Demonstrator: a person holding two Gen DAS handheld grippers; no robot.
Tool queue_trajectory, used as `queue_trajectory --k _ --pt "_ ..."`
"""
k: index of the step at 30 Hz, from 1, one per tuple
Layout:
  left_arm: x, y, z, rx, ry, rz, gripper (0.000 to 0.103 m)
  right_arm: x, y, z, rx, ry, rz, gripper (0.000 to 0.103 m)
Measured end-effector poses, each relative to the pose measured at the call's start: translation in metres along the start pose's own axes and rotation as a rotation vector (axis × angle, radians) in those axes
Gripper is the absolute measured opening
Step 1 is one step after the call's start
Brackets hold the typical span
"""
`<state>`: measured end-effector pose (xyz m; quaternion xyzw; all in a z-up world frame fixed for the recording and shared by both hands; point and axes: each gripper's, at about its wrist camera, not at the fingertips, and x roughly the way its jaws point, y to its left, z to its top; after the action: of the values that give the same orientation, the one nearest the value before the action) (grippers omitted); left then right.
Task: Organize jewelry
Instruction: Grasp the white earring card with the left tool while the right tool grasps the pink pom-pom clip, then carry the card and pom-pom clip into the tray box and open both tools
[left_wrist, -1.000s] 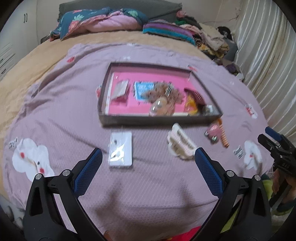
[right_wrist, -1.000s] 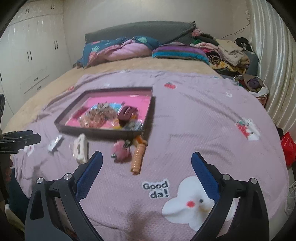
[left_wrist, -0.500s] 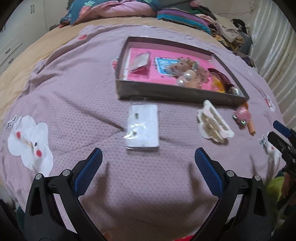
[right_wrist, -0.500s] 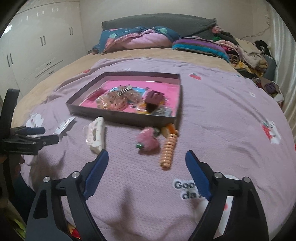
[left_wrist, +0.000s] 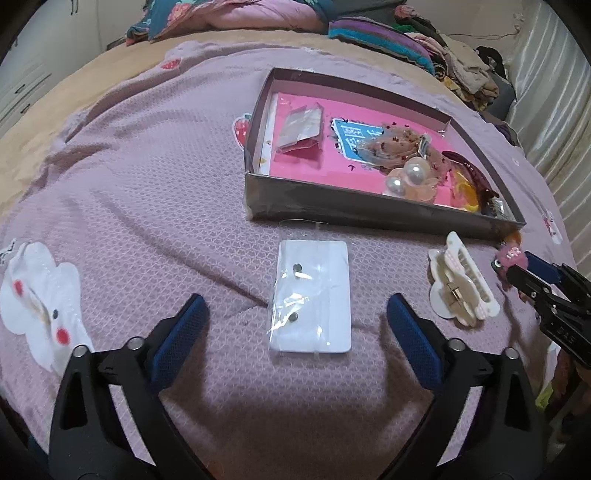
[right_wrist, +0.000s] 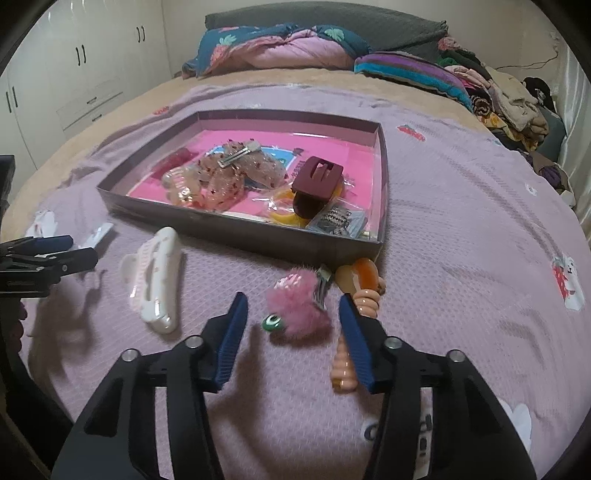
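Left wrist view: the left gripper (left_wrist: 295, 317), jaws wide after closing slightly, brackets a flat white earring card (left_wrist: 312, 301) in glossy plastic, just before the shallow pink-lined tray (left_wrist: 369, 206).

Right wrist view: the right gripper (right_wrist: 291, 328), jaws just narrowing, not yet pressing, flanks a fuzzy pink hair clip (right_wrist: 301, 308) before the tray (right_wrist: 258, 236).

A home bedroom. A wide bed (right_wrist: 461, 206) fills the scene, spread with a lilac blanket (right_wrist: 443, 229) printed with cartoon animals and strawberries. At the far end lie a grey headboard (right_wrist: 332, 18), a floral quilt (right_wrist: 273, 48) and a striped pillow (right_wrist: 410, 74). Folded clothes (right_wrist: 509, 99) pile at the far right beside a curtain (left_wrist: 554, 110). White wardrobes (right_wrist: 74, 70) stand on the left.
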<state>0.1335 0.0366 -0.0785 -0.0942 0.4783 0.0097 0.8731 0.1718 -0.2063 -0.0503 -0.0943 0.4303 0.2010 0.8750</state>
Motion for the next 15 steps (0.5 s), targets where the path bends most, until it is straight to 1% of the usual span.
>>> queue_trajectory --k 4,8,11,13,14,15 --pt "0.006 0.001 0.002 -0.002 0.005 0.002 0.077 0.013 -0.002 0.003 -0.003 0.021 0.006 0.031" --pt "0.007 0.001 0.005 0.006 -0.001 0.005 0.067 0.019 0.000 0.004 -0.005 0.025 0.012 0.029" --pt "0.008 0.002 0.008 0.009 -0.001 0.006 0.051 0.017 0.000 0.005 0.002 0.016 0.026 0.027" --pt "0.008 0.003 0.009 0.013 0.003 0.002 0.043 0.014 0.000 0.005 0.002 0.012 0.034 0.027" --pt "0.006 0.003 0.009 0.018 0.003 -0.002 0.036 0.013 0.001 0.004 -0.001 0.010 0.037 0.027" --pt "0.006 0.003 0.009 0.021 0.002 -0.005 0.033 0.011 0.003 0.004 -0.003 0.010 0.041 0.027"
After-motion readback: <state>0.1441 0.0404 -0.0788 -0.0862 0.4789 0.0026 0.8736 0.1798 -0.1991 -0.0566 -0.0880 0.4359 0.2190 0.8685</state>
